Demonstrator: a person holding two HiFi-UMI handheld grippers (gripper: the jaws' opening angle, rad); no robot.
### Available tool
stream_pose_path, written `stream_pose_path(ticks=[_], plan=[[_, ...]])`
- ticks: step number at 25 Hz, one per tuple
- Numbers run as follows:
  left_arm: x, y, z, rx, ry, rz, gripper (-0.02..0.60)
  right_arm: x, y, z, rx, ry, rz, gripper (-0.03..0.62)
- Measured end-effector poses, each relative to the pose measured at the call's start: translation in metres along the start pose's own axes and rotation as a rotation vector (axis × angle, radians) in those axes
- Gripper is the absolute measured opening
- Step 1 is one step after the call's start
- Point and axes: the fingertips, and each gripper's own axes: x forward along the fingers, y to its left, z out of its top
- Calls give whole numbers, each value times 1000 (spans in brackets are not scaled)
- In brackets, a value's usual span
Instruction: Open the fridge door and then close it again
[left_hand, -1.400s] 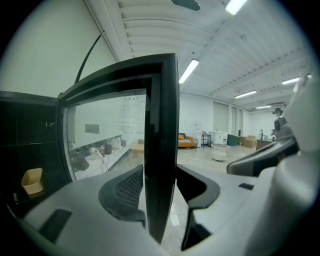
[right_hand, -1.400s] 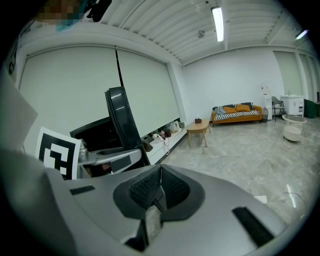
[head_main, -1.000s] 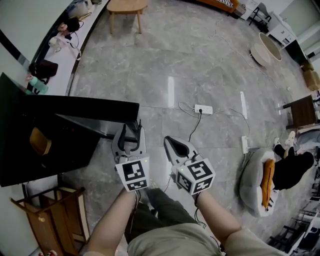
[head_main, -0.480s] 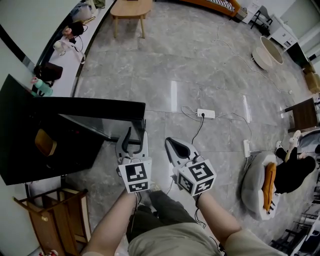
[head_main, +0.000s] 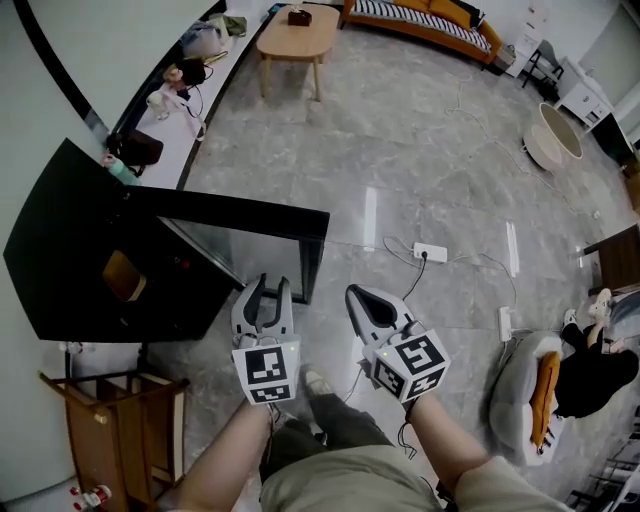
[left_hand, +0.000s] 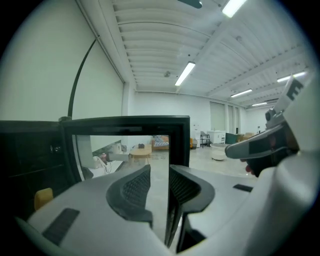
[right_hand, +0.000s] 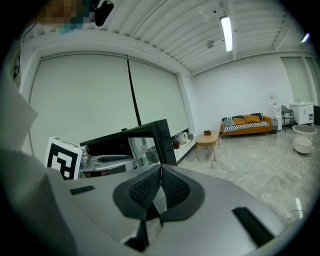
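fridge door (head_main: 240, 214): swung open, glass panel, free edge just ahead of the left gripper's tips
left gripper (head_main: 267, 288): jaws closing, narrow gap, pinching nothing
right gripper (head_main: 356, 296): pressed together, empty, right of the door

The black fridge (head_main: 90, 260) fills the left side. Its glass door (head_main: 240, 212) stands swung out across the floor (head_main: 400, 150), and the door's free edge is just ahead of the left gripper (head_main: 266, 290), barring a straight path forward there. That gripper's fingers are closing with nothing between them. The right gripper (head_main: 356, 293), fingers together, has bare floor ahead and to its right. A power strip (head_main: 432, 252) with trailing cords lies low on that stretch. A wooden rack (head_main: 110, 420) crowds the corner beside the fridge at lower left. A coffee table (head_main: 297, 35) and a beanbag (head_main: 512, 390) stand well apart from both grippers.
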Motion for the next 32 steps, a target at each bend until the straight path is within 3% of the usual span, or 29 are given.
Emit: stream_pose_path(ticks=[16,27,32], plan=[[-176,106,74,-19,-103,215,69,-15,101,79,-134,-56,183,-3],[-285,185,39,-118,-63,469,47,0,193,103,-228,-63,375,-3],[-326,198,38,-139,-80,536,32,0,233,108,-312,-66,436,-3]])
